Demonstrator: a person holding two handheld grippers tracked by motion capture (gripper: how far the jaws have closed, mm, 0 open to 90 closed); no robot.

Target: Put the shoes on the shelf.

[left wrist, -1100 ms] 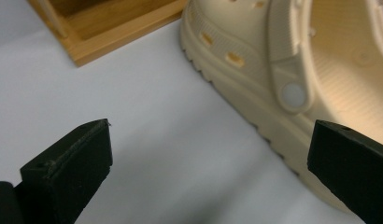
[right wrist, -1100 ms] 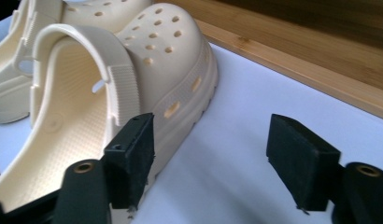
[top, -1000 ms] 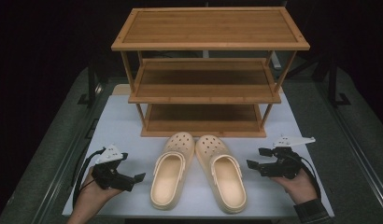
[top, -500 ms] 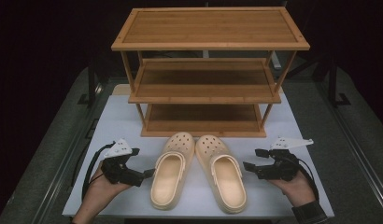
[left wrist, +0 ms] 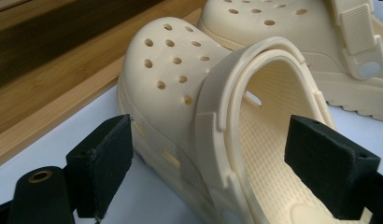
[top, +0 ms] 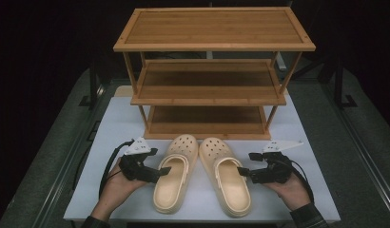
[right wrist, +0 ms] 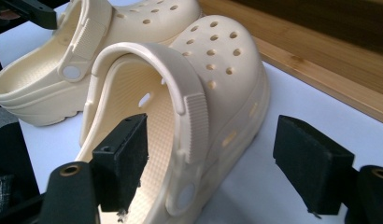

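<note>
Two cream clogs lie side by side, toes toward the rack: the left clog (top: 174, 178) and the right clog (top: 227, 179). My left gripper (top: 162, 171) straddles the left clog's (left wrist: 180, 93) outer side wall by the strap, one pad (left wrist: 108, 161) outside and the other inside the shoe. Its jaws have just been closing with that wall between them, and the pads stand off it. My right gripper (top: 242, 171) is open around the right clog's (right wrist: 213, 60) outer wall, one pad (right wrist: 126, 156) in the shoe's opening and one outside.
A three-tier bamboo shoe rack (top: 212, 45) stands just behind the clogs on the white tabletop (top: 117, 123); its lowest shelf (top: 207, 118) is bare. Dark floor and metal rails run along both sides of the table.
My left gripper has slid right onto the left clog's side, jaws narrowing. My right gripper has shifted left onto the right clog's side. The clogs lie where they were.
</note>
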